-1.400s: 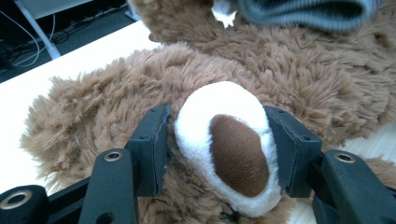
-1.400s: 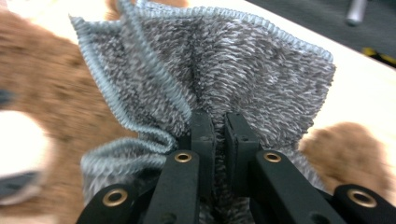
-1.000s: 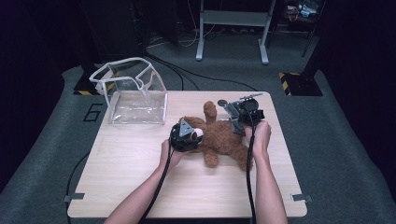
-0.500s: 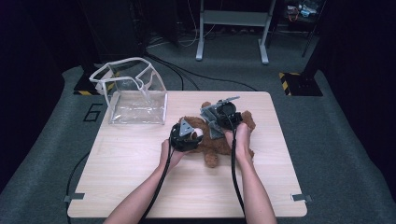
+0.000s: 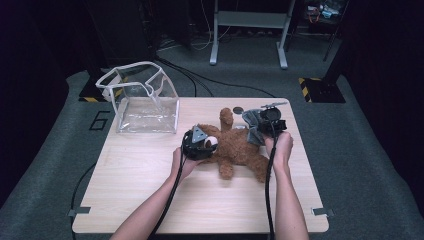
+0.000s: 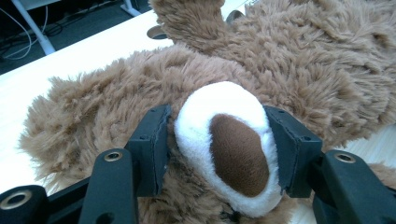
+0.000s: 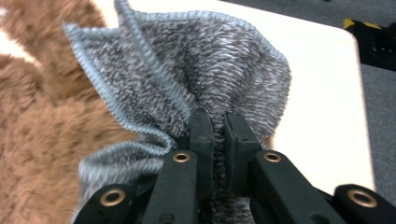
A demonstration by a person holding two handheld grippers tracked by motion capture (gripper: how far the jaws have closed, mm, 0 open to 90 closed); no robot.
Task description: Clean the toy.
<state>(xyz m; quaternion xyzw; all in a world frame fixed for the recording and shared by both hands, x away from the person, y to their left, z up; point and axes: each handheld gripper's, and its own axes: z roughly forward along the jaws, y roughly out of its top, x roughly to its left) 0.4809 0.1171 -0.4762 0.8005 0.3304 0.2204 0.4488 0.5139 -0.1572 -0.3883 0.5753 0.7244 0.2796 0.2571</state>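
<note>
Bear pinned at the snout, cloth pinched beside it.
My teddy bear point(image 5: 239, 147) lies mid-surface point(image 5: 150, 200); my left tool point(image 6: 219, 135) clamps its white muzzle point(image 6: 224, 140), my right tool point(image 7: 218, 128) pinches the grey cloth point(image 7: 205, 65) bunched over its far side.

The pale wooden desk point(image 5: 150, 190) is evenly and brightly lit from above, with only faint shadows beside the things on it, while the floor and room around it fall off into near black. In both gripper views the close surfaces are sharp, and the far desk edge behind them goes soft.

Table point(image 5: 150, 200); bear point(image 5: 240, 150); clear bag point(image 5: 145, 107)
</note>
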